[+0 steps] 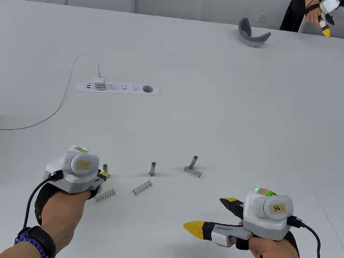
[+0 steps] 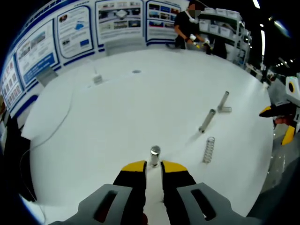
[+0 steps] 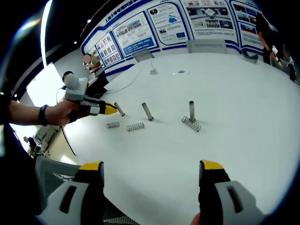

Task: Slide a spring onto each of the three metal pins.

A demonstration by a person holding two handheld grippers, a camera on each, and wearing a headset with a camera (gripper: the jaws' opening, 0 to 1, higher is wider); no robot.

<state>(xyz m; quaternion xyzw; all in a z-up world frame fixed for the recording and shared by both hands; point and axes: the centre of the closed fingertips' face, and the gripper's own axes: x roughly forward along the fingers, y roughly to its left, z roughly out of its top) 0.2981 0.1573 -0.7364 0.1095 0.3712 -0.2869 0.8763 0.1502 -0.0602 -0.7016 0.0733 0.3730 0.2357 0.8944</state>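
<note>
Three short metal pins stand in a row on the white table: left pin point(image 1: 105, 168), middle pin point(image 1: 152, 169), right pin point(image 1: 193, 161). One spring point(image 1: 105, 194) lies near the left pin, a second spring point(image 1: 142, 187) lies before the middle pin, and a third spring point(image 1: 193, 172) rests against the right pin's base. My left gripper point(image 1: 103, 173) has its yellow tips closed narrowly on the left pin point(image 2: 154, 153). My right gripper point(image 1: 212, 215) hovers wide open at the near right, holding nothing. From it I see the three pins point(image 3: 147, 111) ahead.
A white power strip point(image 1: 118, 87) with a plugged adapter and a cable point(image 1: 64, 97) lies at the back left. A grey curved object point(image 1: 251, 33) sits far back right, near another person point(image 1: 301, 13) holding a gripper.
</note>
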